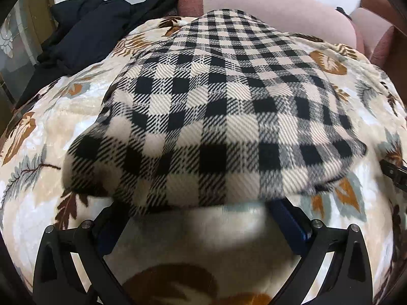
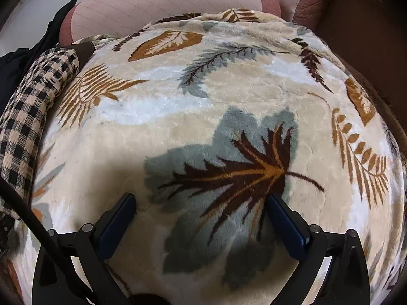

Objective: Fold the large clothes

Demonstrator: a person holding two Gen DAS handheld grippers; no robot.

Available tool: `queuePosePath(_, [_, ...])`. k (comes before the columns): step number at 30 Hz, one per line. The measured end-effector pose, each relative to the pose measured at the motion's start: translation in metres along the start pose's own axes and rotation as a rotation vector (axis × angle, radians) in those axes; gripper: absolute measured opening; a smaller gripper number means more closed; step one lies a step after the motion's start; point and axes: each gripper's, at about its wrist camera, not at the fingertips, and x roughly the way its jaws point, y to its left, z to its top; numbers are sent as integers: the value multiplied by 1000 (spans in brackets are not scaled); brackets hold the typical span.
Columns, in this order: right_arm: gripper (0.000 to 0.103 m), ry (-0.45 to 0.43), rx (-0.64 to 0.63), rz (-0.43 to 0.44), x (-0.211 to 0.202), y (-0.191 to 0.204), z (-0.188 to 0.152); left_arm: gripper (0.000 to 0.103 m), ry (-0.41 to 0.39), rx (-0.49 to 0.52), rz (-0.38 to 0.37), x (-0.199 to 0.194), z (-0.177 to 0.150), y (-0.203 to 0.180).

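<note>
Checked shirt (image 1: 216, 117) lying flat on a leafy blanket (image 2: 178, 117), left gripper (image 1: 201, 218) wide and empty at its near edge, right gripper (image 2: 201, 218) wide and empty over bare blanket beside it

I can read no text, label, brand, number or sign in either wrist view from here; nothing on the fabrics or the furniture carries lettering that I can make out.
</note>
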Motion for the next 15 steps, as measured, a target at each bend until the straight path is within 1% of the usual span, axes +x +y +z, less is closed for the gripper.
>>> queuePosePath(2, [103, -14, -2, -7, -2, 0, -3, 103, -9, 8, 2, -9, -5, 1])
queuePosePath(8, [103, -34, -11, -34, -9, 7, -10, 103, -80, 100, 54, -42, -16, 0])
queuePosePath(11, [103, -37, -20, -57, -12, 10, -11, 103, -92, 97, 54, -55, -19, 7])
queuePosePath(15, [103, -32, -17, -66, -15, 10, -14, 103, -65, 57, 34, -64, -25, 19])
